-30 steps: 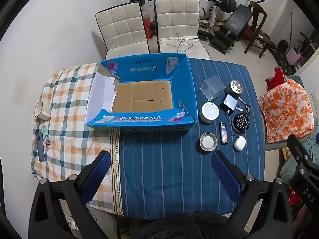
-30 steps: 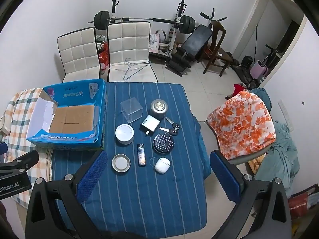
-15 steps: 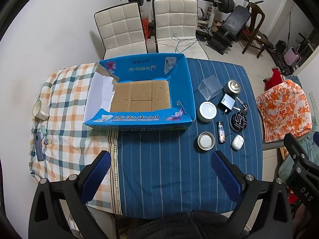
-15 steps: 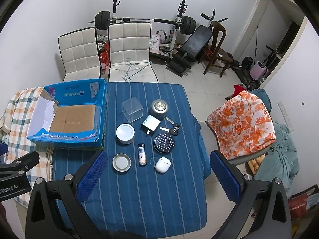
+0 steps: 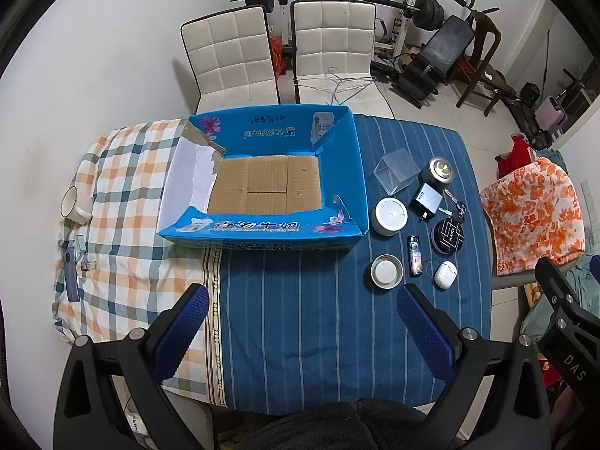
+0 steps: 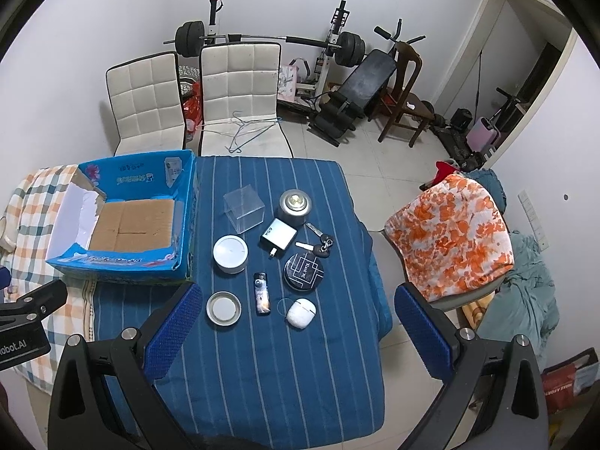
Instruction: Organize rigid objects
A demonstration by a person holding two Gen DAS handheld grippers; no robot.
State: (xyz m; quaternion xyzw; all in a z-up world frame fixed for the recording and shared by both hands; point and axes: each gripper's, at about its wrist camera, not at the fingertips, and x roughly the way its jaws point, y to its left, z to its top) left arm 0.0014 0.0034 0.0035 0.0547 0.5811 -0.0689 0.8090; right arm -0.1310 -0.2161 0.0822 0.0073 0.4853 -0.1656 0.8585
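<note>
We hold both grippers high above the table (image 5: 307, 322), each with its blue-padded fingers spread wide and nothing between them: the left gripper (image 5: 300, 332) hangs over the near edge where the checked cloth (image 5: 123, 202) meets the blue striped cloth (image 5: 300, 300), and the right gripper (image 6: 296, 332) hangs over the near end of the striped cloth. The blue box (image 5: 262, 228) sits open at the left of the striped cloth, partly on the checked one, and we see only its bare brown cardboard floor inside. All the small things lie in a cluster just to the right of the box, none of them in it. At the far side stand a clear cube (image 6: 244, 208) and a metal tin (image 6: 294, 207), near each other. In front of them lie a white jar (image 6: 230, 254), close to the box wall, a charger (image 6: 278, 234) and keys (image 6: 321, 244), the keys just beside the charger. Nearer us a black round tin (image 6: 303, 273) sits just below the keys, with a lighter (image 6: 261, 298) lying lengthwise to its left. Nearest the grippers are a metal lid (image 6: 223, 308) and a white earbud case (image 6: 300, 312), either side of the lighter's near end. On the checked cloth, well apart from the cluster, a mug (image 5: 74, 205) stands at the left edge and a phone (image 5: 70, 273) lies nearer us.
</note>
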